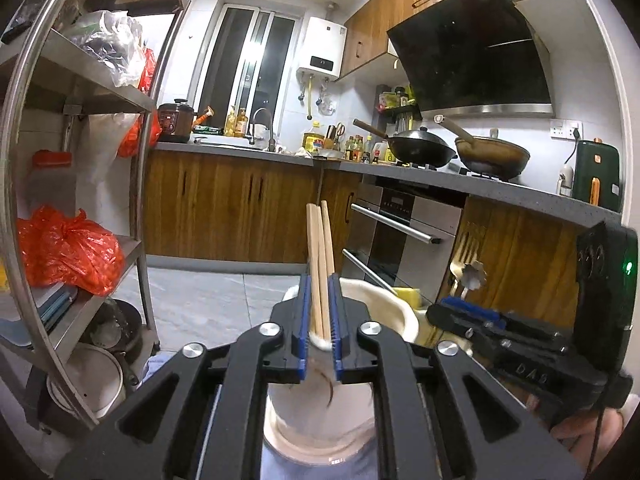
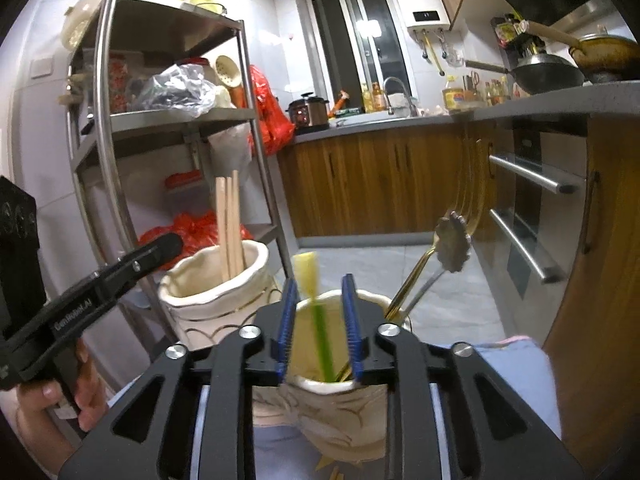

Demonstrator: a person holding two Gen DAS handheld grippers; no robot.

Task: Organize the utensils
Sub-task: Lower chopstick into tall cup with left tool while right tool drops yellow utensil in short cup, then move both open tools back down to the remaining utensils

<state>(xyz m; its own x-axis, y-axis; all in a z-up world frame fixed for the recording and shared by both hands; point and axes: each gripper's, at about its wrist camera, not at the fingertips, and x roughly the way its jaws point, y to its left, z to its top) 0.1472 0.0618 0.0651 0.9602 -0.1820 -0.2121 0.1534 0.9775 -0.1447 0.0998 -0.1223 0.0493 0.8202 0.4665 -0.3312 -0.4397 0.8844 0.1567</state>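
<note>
Wooden chopsticks [image 1: 320, 264], three by my count, stand in the left ceramic holder [image 2: 208, 288]; my left hand-held gripper [image 1: 320, 320] sits slightly parted around them, pads barely off. Right hand-held gripper [image 2: 318, 332] is open around one green brush [image 2: 316, 312] in the second holder [image 2: 340, 412], beside one fork [image 2: 460, 216] and one flower-headed utensil [image 2: 452, 244]. Two holders, sorted by type, I guess.

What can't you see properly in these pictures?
- Chopsticks, left view: lower ends hidden inside the cup and behind the left tongs.
- Green brush, right view: blurred; bottom hidden in its cup.
- Fork, right view: faint against the cabinet.
</note>
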